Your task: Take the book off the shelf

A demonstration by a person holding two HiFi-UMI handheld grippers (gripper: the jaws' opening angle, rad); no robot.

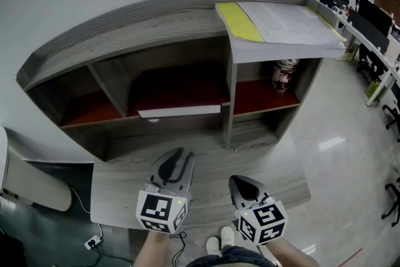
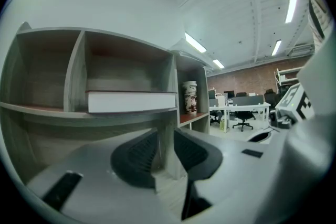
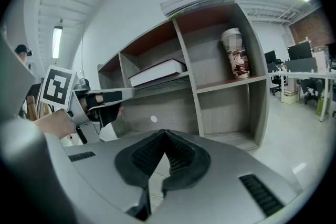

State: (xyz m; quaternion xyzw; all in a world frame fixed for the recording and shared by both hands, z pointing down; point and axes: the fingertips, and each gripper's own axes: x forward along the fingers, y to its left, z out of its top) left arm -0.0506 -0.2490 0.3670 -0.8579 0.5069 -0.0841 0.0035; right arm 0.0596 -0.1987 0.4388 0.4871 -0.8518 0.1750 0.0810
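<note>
Holding the left gripper (image 1: 178,154) with jaws a little apart and nothing between them, aimed nearly level toward the middle compartment, probably readied for a flat pinch. Keeping the right gripper (image 1: 242,182) pinched closed and empty just beside it, likely in reserve. Hovering both over the front edge of the low base board (image 1: 125,197) of the grey wood-grain shelf unit (image 1: 125,15). Above, lying flat at the front edge of the reddish middle shelf board (image 1: 175,87): the thick book with white page edges (image 1: 179,111), untouched, page edge outward and so easy to grasp. Further out, a tall patterned cup (image 1: 284,74) in the right compartment; yellow and white paper sheets (image 1: 275,22) at the top's right corner.
</note>
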